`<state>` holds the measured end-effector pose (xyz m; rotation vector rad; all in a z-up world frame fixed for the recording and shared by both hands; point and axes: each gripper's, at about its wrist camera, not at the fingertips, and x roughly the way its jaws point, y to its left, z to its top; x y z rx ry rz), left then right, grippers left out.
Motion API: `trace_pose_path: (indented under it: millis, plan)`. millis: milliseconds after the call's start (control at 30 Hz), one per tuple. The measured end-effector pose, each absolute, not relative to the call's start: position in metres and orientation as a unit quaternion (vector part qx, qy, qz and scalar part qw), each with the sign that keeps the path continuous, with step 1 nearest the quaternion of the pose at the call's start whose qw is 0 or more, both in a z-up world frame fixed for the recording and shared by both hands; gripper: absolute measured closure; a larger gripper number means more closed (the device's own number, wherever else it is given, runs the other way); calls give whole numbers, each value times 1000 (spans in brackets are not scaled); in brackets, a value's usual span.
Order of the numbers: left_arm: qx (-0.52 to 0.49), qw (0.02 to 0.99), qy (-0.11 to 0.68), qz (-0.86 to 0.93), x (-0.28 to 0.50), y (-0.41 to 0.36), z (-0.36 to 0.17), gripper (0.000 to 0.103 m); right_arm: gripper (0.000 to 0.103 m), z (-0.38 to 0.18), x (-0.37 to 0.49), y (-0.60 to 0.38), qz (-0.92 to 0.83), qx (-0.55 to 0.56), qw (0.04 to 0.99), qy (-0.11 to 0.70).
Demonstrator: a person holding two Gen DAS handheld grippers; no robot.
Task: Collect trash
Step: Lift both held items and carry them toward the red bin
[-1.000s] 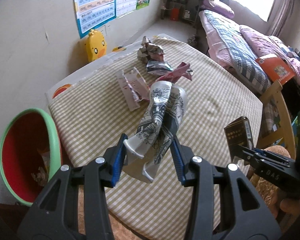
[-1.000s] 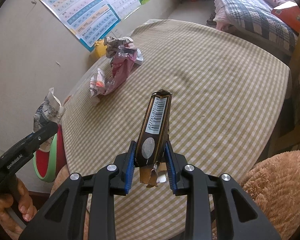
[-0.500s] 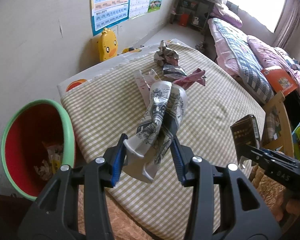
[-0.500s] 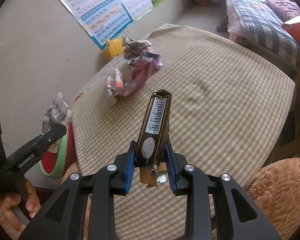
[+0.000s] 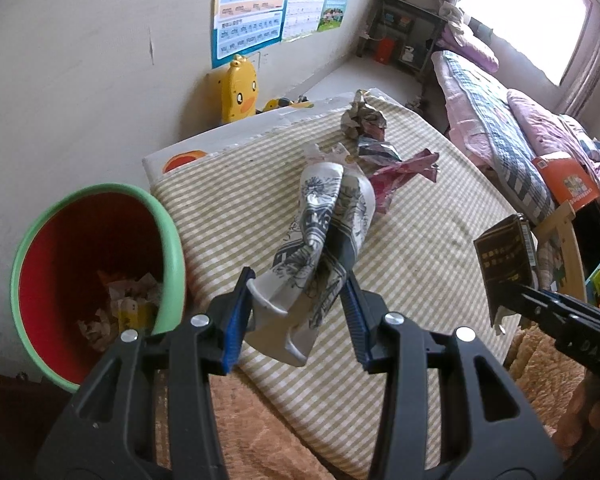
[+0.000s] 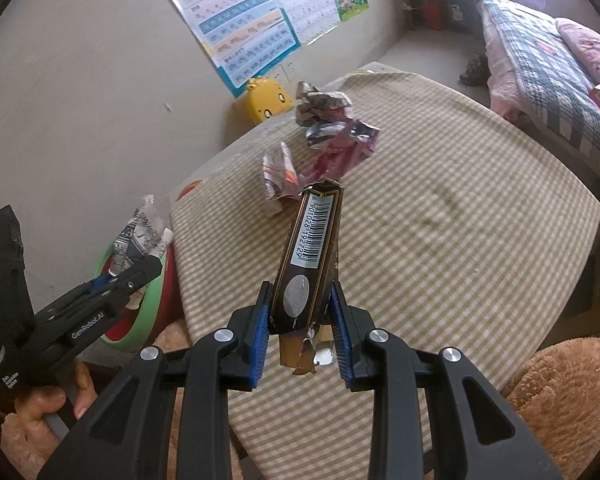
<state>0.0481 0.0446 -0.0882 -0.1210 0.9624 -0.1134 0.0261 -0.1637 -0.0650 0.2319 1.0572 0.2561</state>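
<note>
My left gripper [image 5: 296, 312] is shut on a crumpled black-and-white paper cup [image 5: 320, 240], held above the table's near left corner, beside the bin. The bin [image 5: 28, 240] has a green rim and a red inside, with scraps at its bottom. My right gripper [image 6: 300, 324] is shut on a dark brown cigarette box [image 6: 312, 252] with a barcode, held over the checked tablecloth [image 6: 460, 240]. That box [image 5: 504, 256] also shows at the right of the left wrist view. More crumpled wrappers [image 5: 384, 160] lie at the table's far side.
A yellow duck toy [image 5: 240, 88] stands by the wall under posters. A bed [image 5: 500, 120] runs along the right side. Fluffy brown fabric [image 6: 560, 392] lies at the table's near edge. A wooden chair back [image 5: 568, 240] stands at the right.
Both grippers have shifted left toward the bin, keeping their loads. The bin now shows more of its inside in the left wrist view.
</note>
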Motion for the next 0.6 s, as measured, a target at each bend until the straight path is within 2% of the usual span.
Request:
trace_pose_path:
  millis: [600]
  plan:
    - [-85, 884, 460, -23, 44, 86, -94, 61, 76, -61, 31, -127, 151, 86, 845, 505]
